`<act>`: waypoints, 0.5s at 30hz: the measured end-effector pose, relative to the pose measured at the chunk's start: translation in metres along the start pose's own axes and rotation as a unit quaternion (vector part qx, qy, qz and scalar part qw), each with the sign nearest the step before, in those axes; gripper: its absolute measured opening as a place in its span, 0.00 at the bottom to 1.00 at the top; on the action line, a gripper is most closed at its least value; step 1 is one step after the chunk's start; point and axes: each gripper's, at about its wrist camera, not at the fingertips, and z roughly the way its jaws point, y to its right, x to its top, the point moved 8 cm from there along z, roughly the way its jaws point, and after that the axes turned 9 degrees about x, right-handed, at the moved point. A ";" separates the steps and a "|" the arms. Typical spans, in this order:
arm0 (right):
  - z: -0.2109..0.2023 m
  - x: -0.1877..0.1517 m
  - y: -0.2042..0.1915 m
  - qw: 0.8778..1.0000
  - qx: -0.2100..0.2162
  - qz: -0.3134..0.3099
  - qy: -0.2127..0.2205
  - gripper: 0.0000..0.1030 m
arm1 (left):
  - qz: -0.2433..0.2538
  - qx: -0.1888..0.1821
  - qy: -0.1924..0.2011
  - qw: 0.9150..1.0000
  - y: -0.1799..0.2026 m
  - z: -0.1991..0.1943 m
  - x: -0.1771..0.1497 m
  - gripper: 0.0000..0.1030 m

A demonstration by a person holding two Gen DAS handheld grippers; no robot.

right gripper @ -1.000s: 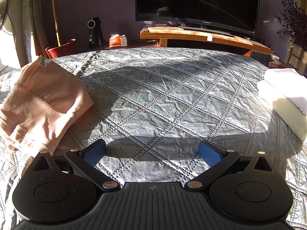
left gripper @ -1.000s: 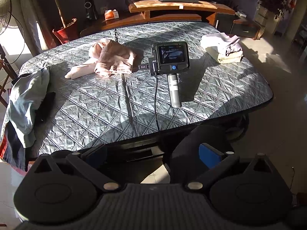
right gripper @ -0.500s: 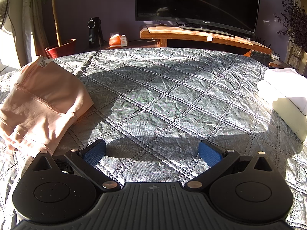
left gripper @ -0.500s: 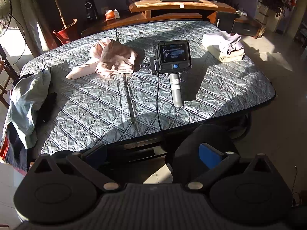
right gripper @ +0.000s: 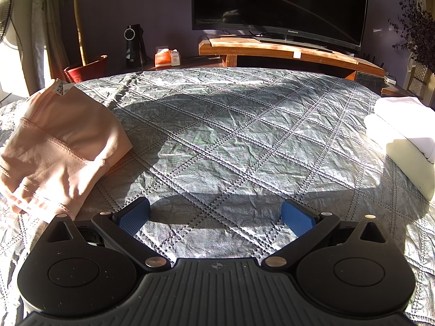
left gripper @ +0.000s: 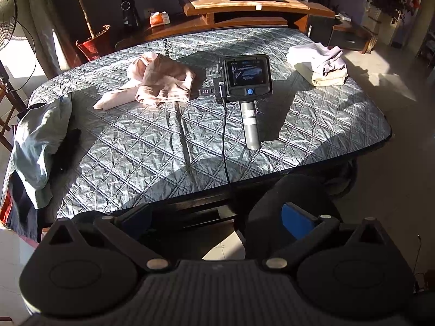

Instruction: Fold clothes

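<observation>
A crumpled pink garment [left gripper: 160, 81] lies on the grey quilted table [left gripper: 190, 149] at the back left; in the right wrist view the pink garment [right gripper: 59, 146] is close on the left. A folded stack of pale clothes [left gripper: 320, 66] sits at the back right, and the same stack [right gripper: 405, 141] shows at the right edge. A light green garment [left gripper: 40, 141] hangs over the table's left edge. My right gripper [right gripper: 216, 217] rests on the table, open and empty; from the left wrist I see its handle and screen [left gripper: 248, 81]. My left gripper [left gripper: 220, 221] is held open in the air, before the table's near edge.
A dark cable [left gripper: 224, 141] runs from the resting gripper over the near table edge. Behind the table stand a wooden TV bench [right gripper: 285, 51] with a television [right gripper: 280, 5], a potted plant [left gripper: 92, 40] and a fan [left gripper: 8, 19]. A dark seat [left gripper: 293, 198] stands below the near edge.
The left wrist view has risen and pulled back slightly, so the table looks a little farther away. The right gripper has not moved.
</observation>
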 end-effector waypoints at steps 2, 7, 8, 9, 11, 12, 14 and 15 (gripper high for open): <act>0.000 0.000 0.000 1.000 0.000 0.000 0.000 1.00 | 0.000 0.000 0.000 1.000 0.000 0.000 0.000 0.99; 0.000 0.000 0.000 1.000 0.000 0.000 0.000 1.00 | -0.001 0.000 -0.003 1.000 0.001 0.001 -0.001 0.99; 0.000 0.000 0.000 1.000 0.000 0.000 0.000 1.00 | -0.001 -0.001 -0.003 1.000 0.001 0.001 -0.001 0.99; 0.000 0.000 0.000 1.000 0.000 0.000 0.000 1.00 | 0.000 -0.001 -0.003 1.000 0.002 0.001 -0.001 0.99; 0.000 0.000 0.000 1.000 0.000 0.000 0.000 1.00 | 0.000 -0.001 -0.003 1.000 0.002 0.001 -0.002 0.99; 0.000 0.000 0.000 1.000 0.000 0.000 0.000 1.00 | 0.000 -0.001 -0.003 1.000 0.002 0.001 -0.002 0.99; 0.000 0.000 0.000 1.000 0.000 0.000 0.000 1.00 | 0.000 -0.002 -0.003 1.000 0.002 0.001 -0.002 0.99; 0.000 0.000 0.000 1.000 0.000 0.000 0.000 1.00 | 0.000 -0.001 -0.003 1.000 0.002 0.001 -0.002 0.99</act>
